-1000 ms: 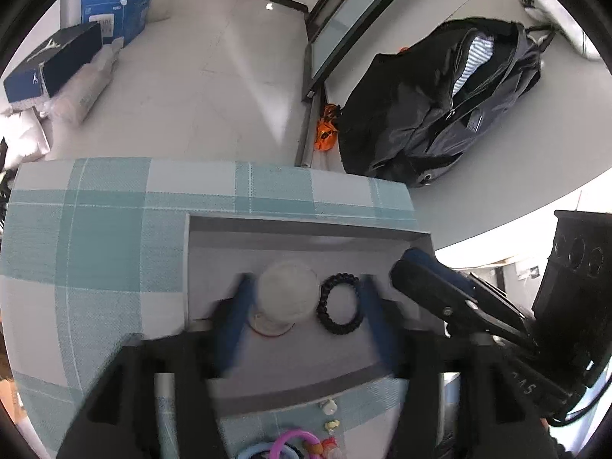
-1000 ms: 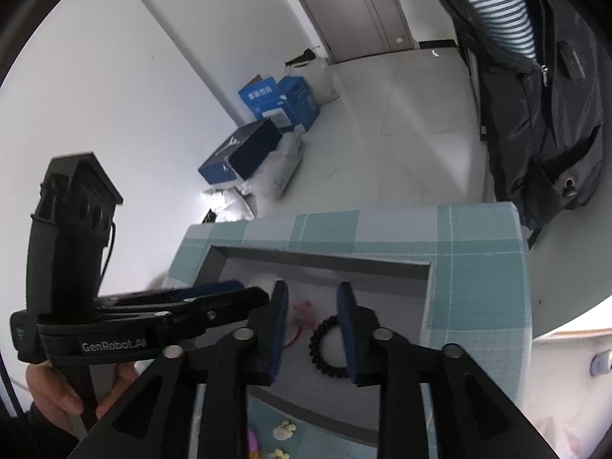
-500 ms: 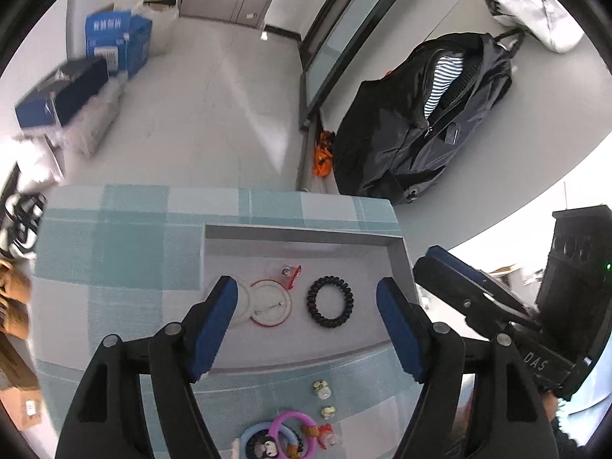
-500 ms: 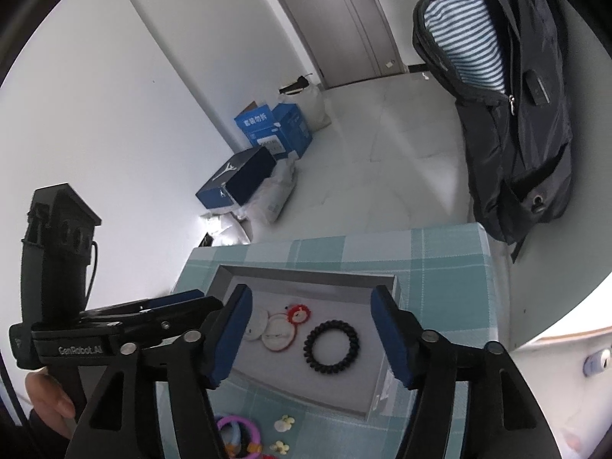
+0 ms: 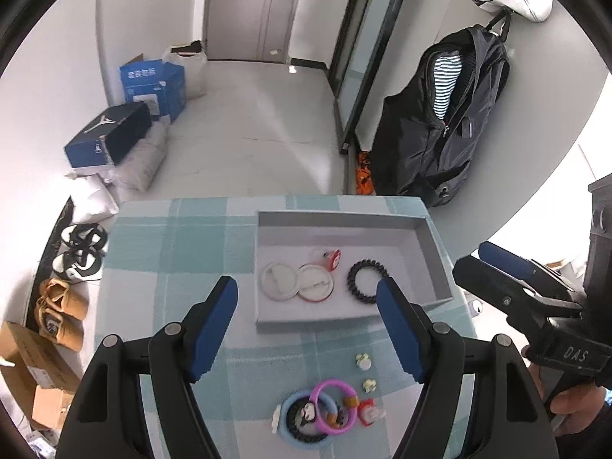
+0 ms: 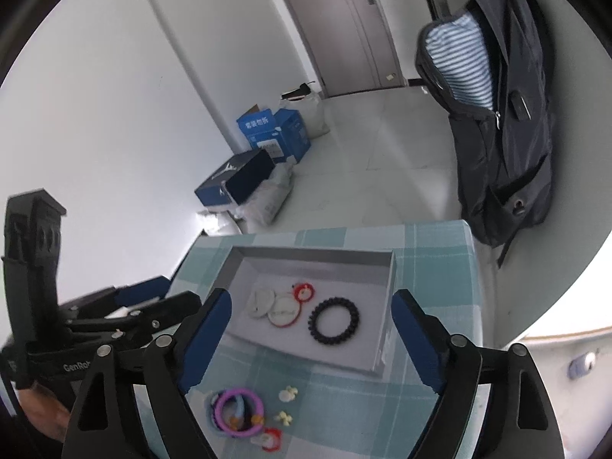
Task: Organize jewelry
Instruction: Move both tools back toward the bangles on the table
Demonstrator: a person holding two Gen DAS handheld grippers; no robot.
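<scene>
Both grippers have pulled back from the grey tray [image 5: 434, 256] since a second ago, and their fingers, which were down inside it, now stand wide apart above the checked bench [image 5: 172, 252], holding nothing and touching nothing. In the left wrist view the left gripper [image 5: 306, 325] hangs over the tray's near edge; the right gripper [image 6: 311, 338] does likewise in its own view. Four things lie in the tray: two round badges, a white one [image 5: 278, 280] and a red-rimmed one [image 5: 316, 283] touching each other, one small red charm [image 5: 332, 258] just behind them, and one black coil hair tie [image 5: 367, 281] beside them toward the tray's right wall. On the bench in front of the tray lies a cluster of loose pieces: one pink ring [image 5: 336, 407] overlapping one pale blue ring [image 5: 302, 419], one small red piece [image 5: 368, 411], and two tiny cream clips [image 5: 363, 360], [image 5: 369, 384]. Beyond the tray, on the floor, stand two blue boxes [image 5: 153, 88] and a black backpack [image 5: 443, 122].
</scene>
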